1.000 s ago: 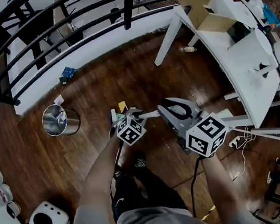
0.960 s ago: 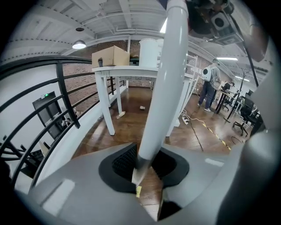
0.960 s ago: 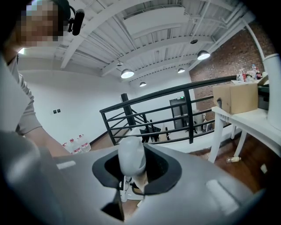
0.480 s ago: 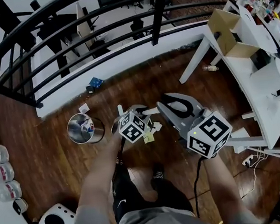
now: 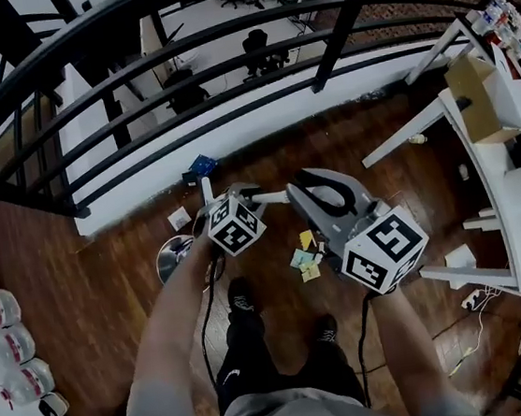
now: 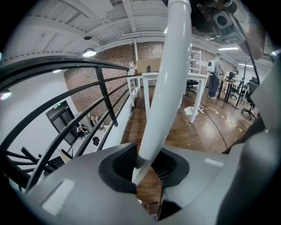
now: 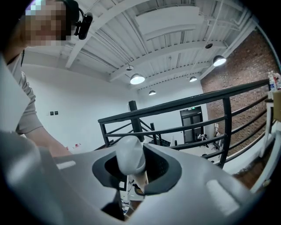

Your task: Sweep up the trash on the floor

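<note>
My left gripper (image 5: 240,198) and right gripper (image 5: 307,187) are both shut on one white broom handle (image 5: 267,198), which runs between them. In the left gripper view the handle (image 6: 163,88) rises from between the left gripper (image 6: 140,169) jaws. The handle's rounded end (image 7: 130,157) sits clamped in the right gripper (image 7: 131,169). The broom's head is hidden. Yellow and green paper scraps (image 5: 306,255) lie on the wood floor below the right gripper. A blue scrap (image 5: 201,166) and a white scrap (image 5: 179,218) lie by the railing base.
A metal bin (image 5: 174,256) stands on the floor, partly under my left arm. A black railing (image 5: 224,61) curves across the far side. White tables (image 5: 513,190) with a cardboard box (image 5: 478,100) stand at the right. Bottles (image 5: 0,347) line the left edge.
The person has walked toward the railing with both grippers. The bin and paper scraps have slid rightward in the head view, so the scraps now lie beneath the grippers. Both grips are unchanged.
</note>
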`<state>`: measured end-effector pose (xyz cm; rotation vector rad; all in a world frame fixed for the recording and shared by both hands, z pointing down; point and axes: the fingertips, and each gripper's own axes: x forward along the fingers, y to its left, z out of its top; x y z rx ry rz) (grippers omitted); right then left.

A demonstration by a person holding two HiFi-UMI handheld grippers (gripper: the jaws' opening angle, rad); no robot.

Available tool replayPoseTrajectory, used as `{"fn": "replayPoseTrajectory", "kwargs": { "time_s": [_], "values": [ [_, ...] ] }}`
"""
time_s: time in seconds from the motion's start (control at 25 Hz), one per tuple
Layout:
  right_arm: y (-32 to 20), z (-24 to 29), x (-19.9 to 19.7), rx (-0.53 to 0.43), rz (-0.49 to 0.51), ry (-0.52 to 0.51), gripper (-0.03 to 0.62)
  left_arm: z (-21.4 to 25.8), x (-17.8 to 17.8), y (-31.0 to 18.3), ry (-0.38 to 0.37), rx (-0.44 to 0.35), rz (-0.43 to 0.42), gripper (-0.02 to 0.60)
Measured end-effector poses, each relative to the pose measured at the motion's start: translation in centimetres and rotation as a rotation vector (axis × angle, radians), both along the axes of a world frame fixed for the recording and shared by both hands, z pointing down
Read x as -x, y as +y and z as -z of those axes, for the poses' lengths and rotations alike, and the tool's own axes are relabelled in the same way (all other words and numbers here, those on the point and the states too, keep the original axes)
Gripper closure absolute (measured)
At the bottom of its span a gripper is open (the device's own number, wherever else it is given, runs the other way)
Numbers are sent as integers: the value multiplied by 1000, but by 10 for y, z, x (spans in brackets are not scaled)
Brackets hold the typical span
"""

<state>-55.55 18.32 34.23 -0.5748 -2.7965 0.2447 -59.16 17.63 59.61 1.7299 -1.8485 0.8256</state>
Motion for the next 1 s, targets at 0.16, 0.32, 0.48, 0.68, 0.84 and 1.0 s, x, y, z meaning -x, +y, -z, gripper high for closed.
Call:
{"fn": "replayPoseTrajectory", "kwargs": {
  "time_s": [0.16,0.32,0.48,0.68,0.84,1.0],
  "values": [
    [33,-17,56,21,18,15,522,-18,50,39,14,25,12,500],
    [63,-34,97,56,51,35,522,-33,90,80,20,60,52,500],
    [93,-54,128,90,83,70,522,-52,113,122,39,97,85,500],
    [125,-81,154,95,123,68,520,-81,142,152,50,83,158,497],
    [114,-85,154,75,75,75,522,-84,140,134,62,67,114,497],
    [78,-90,134,87,-22,119,522,-88,115,103,90,52,49,497]
  ]
}}
